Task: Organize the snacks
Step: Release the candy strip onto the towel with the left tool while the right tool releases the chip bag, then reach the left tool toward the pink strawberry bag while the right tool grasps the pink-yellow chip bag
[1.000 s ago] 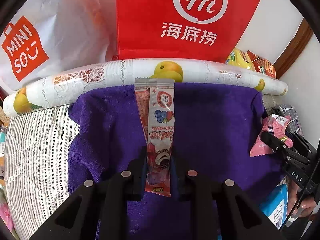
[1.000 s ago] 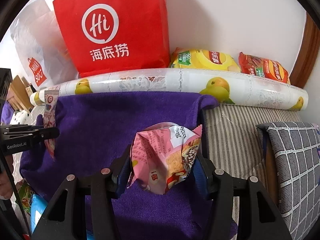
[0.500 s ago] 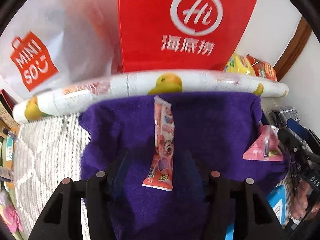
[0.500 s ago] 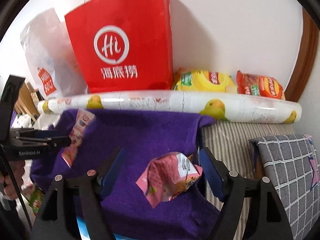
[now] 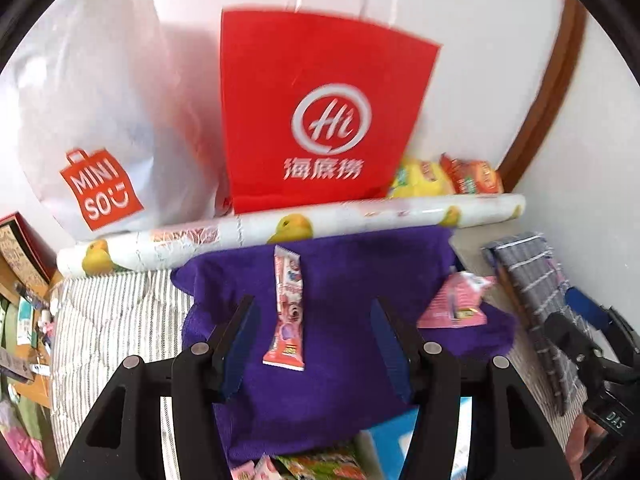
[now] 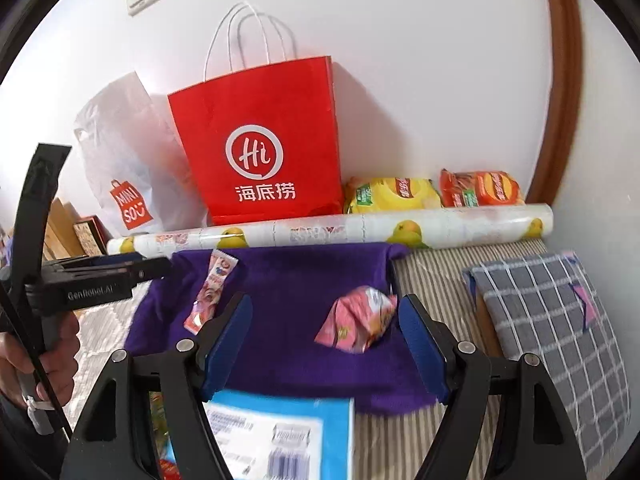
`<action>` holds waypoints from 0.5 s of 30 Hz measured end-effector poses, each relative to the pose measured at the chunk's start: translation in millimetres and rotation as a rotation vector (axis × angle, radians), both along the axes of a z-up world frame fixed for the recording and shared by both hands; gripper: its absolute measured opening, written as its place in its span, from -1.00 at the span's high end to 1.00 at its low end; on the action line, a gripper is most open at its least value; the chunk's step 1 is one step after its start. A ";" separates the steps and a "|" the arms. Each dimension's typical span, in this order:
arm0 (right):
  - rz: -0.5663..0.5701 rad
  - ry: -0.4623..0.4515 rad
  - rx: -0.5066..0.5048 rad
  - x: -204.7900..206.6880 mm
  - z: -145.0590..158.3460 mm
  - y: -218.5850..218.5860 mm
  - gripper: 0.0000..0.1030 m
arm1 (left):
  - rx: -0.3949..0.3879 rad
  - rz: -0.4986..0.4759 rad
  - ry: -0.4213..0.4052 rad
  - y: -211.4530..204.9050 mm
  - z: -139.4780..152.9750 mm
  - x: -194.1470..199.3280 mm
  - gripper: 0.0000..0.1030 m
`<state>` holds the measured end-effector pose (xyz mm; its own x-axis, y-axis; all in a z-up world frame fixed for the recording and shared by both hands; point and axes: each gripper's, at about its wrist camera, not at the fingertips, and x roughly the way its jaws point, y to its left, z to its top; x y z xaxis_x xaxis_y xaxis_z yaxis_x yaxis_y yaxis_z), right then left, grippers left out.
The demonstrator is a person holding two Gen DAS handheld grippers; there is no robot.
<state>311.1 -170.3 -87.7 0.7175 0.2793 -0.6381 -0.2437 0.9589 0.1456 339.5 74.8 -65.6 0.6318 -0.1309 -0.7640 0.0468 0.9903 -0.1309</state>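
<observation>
Jaws wide apart and empty on left gripper [image 5: 312, 320] and right gripper [image 6: 324, 316]. Long pink snack stick [image 5: 286, 308] and pink snack packet [image 6: 356, 318] lie well apart on purple towel [image 6: 288, 300].

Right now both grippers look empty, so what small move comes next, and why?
Probably draw both grippers back toward the pile of snacks at the near edge for the next one. The left gripper and right gripper are open, and the stick pack and pink packet lie free on the purple towel.
</observation>
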 end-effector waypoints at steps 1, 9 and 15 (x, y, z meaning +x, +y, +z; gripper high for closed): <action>-0.010 0.005 0.012 -5.9 1.4 -2.8 -0.41 | 0.002 -0.002 -0.013 -1.7 4.5 -8.4 -0.07; 0.013 0.047 0.004 -67.1 2.6 -11.2 -0.23 | -0.032 -0.007 -0.007 2.9 12.1 -68.6 -0.25; 0.071 0.116 0.034 -121.3 -18.4 -8.6 -0.36 | -0.051 0.015 0.003 13.1 10.1 -115.7 -0.27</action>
<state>189.8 -178.9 -106.2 0.6175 0.3494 -0.7048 -0.2901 0.9339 0.2088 223.8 87.8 -55.4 0.6316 -0.1606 -0.7585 0.0316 0.9828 -0.1818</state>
